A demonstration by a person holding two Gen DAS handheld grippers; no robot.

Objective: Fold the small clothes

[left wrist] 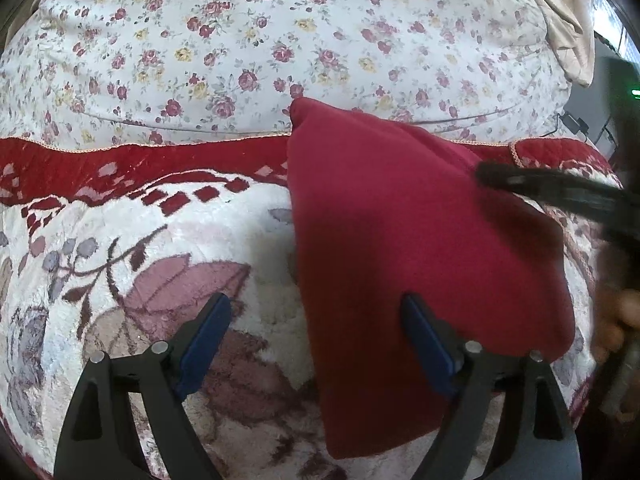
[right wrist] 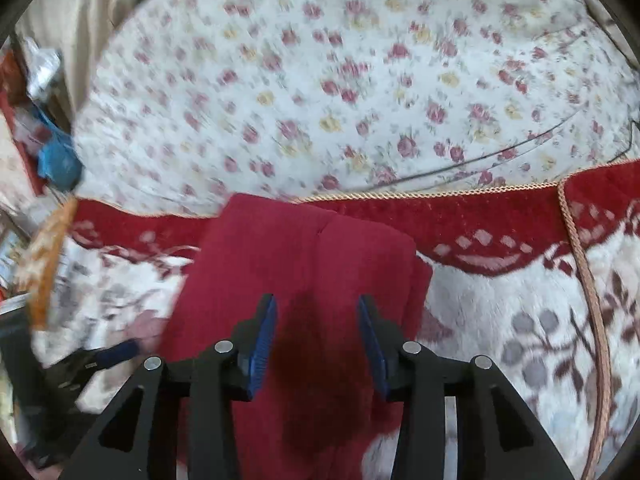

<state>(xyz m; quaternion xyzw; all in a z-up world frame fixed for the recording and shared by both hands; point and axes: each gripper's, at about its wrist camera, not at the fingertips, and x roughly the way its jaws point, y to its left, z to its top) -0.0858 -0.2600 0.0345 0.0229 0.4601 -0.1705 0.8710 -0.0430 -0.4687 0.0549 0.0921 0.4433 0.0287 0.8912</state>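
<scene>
The left gripper (left wrist: 316,320) hovers with its blue-padded jaws spread wide and nothing between them; the plush patterned rug (left wrist: 120,248) lies beneath it. The folded dark red garment (left wrist: 400,240) lies flat ahead and to its right, its near edge passing under the right jaw. The right gripper (right wrist: 316,320) hangs directly over the same garment (right wrist: 304,256), jaws partly apart, pinching nothing. Floral sheet (right wrist: 360,80) lies beyond.

Home, prob. a bedroom/living rm: floral bedsheet (left wrist: 248,40), plush red-and-white rug (left wrist: 120,240) w/ leaf pattern, beige curtain (right wrist: 80,12), household clutter at the side.
</scene>
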